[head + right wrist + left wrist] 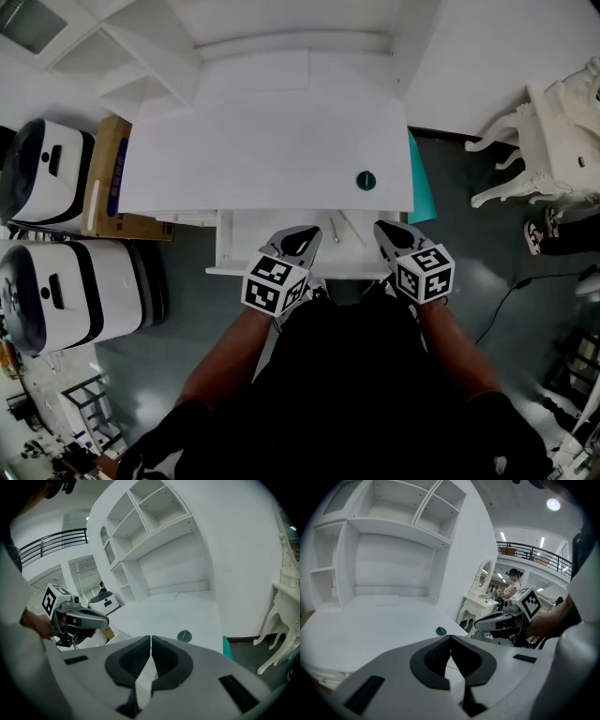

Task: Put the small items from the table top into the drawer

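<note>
A small dark green round item (366, 181) lies near the right front of the white table top (262, 150); it also shows as the green disc (441, 631) and the green disc (184, 636) in the two gripper views. Under the table's front edge the white drawer (225, 247) stands pulled out, with two thin items (334, 230) lying inside. My left gripper (305, 236) and right gripper (388, 231) hover over the drawer's front, both shut with nothing held. In their own views the left gripper (450, 640) and right gripper (150, 642) have jaws pressed together.
A white shelf unit (393, 536) rises at the table's back. A cardboard box (114, 178) and two white machines (52, 173) stand at the left. A teal panel (420, 187) flanks the table's right side; ornate white furniture (553, 141) and a floor cable (502, 300) lie further right.
</note>
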### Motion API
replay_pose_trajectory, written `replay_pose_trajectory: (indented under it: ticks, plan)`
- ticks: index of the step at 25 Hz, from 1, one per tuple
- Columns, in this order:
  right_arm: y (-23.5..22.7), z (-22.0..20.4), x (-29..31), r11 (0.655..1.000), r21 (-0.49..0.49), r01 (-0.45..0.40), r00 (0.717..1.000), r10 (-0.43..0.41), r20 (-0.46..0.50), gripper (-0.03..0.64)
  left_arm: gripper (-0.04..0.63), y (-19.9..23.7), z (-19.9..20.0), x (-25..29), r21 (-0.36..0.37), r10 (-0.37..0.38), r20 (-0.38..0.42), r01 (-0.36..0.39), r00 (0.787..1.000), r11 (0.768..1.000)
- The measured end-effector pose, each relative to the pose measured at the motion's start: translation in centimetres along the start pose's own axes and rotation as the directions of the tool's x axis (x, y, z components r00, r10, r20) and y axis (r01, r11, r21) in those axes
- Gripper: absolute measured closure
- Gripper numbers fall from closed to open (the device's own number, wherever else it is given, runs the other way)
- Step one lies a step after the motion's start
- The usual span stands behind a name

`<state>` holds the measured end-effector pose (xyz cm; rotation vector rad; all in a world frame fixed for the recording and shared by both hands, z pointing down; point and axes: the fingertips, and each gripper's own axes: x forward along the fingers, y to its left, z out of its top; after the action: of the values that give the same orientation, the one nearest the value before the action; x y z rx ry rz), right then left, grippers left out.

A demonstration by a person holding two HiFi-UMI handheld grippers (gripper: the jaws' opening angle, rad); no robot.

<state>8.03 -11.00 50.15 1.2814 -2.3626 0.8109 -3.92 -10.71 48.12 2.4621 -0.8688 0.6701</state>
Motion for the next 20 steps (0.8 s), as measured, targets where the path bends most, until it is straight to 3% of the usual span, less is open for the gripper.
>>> replay_pose_trajectory:
  ticks: [9, 16, 20]
  plan:
    - [-0.9, -0.5, 0.6, 1.0, -0.011, 0.0, 1.0, 0.0, -0.027, 0.588, 0.586, 0.3, -0.1, 0.5, -0.014, 0.023, -0.006, -0.023, 1.0, 1.0]
    - [-3.0, -1.4, 2.9, 0.995, -0.095, 0.034, 0.996, -0.042, -0.079, 0.588, 0.585, 1.4, -3.0, 1.2, -0.083, 0.034, -0.115, -0.044, 0.993, 0.996]
    - [-4.3, -1.6, 4.7, 0.988, -0.138, 0.064, 0.991, -0.079, -0.107, 0.588, 0.586, 2.2, -3.7, 0.6, -0.107, 0.056, -0.121, -0.069, 0.991, 0.992]
